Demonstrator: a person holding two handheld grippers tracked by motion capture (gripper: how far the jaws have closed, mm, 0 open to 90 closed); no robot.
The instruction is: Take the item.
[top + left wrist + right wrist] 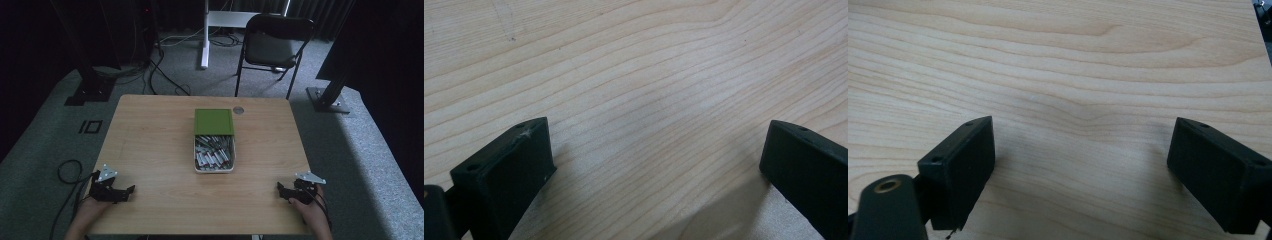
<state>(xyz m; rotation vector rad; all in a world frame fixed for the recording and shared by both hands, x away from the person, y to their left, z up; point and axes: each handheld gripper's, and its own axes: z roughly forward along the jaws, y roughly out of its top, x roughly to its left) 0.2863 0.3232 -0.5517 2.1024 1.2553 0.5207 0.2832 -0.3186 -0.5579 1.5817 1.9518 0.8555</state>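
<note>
- White tray [195,156] mid-table, filled with batteries [214,152], many green-banded.
- Green lid [214,121] lying flat, touching the tray's far end.

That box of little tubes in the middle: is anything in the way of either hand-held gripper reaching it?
Nothing visible. Bare table lies between the box and both the left hand-held gripper and right hand-held gripper.

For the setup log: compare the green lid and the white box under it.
The lid is green, flat and plain on top; the box is white and holds a heap of small silver and green cylinders. The lid sits over the box's far part, leaving the near part open. The lid looks slightly wider than the box. Both are rectangular and lie at the middle of the table.
</note>
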